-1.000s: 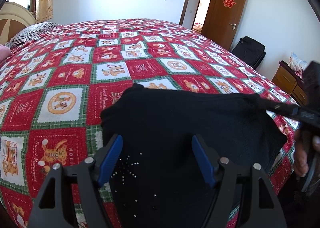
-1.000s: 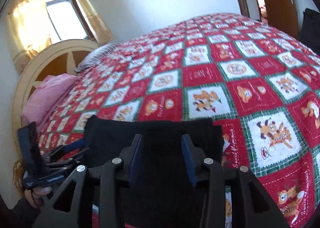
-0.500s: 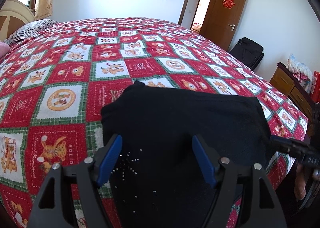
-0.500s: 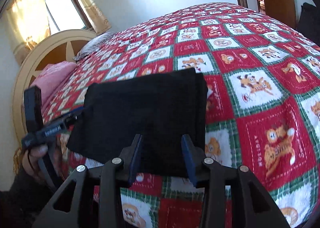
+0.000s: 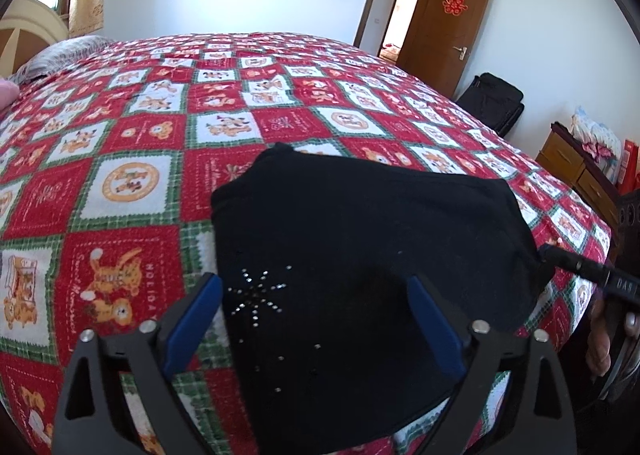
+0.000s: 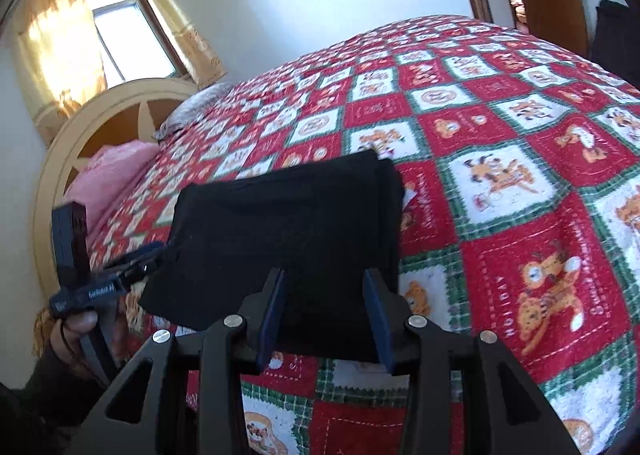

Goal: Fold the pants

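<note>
Left gripper [image 5: 314,313]: jaws just widened, now gaping, gripping nothing. Right gripper [image 6: 326,311]: jaws standing partly apart, empty. Folded black pants [image 5: 360,247] are lying flat beneath both, toward twelve o'clock, on the red patchwork quilt [image 5: 132,135].

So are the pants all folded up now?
Nearly, it looks like. The black pants already lie in a compact folded stack on the bedspread. The left tool has just been opening with nothing pinched, and the right tool grips nothing. Maybe just some tidying remains.
</note>
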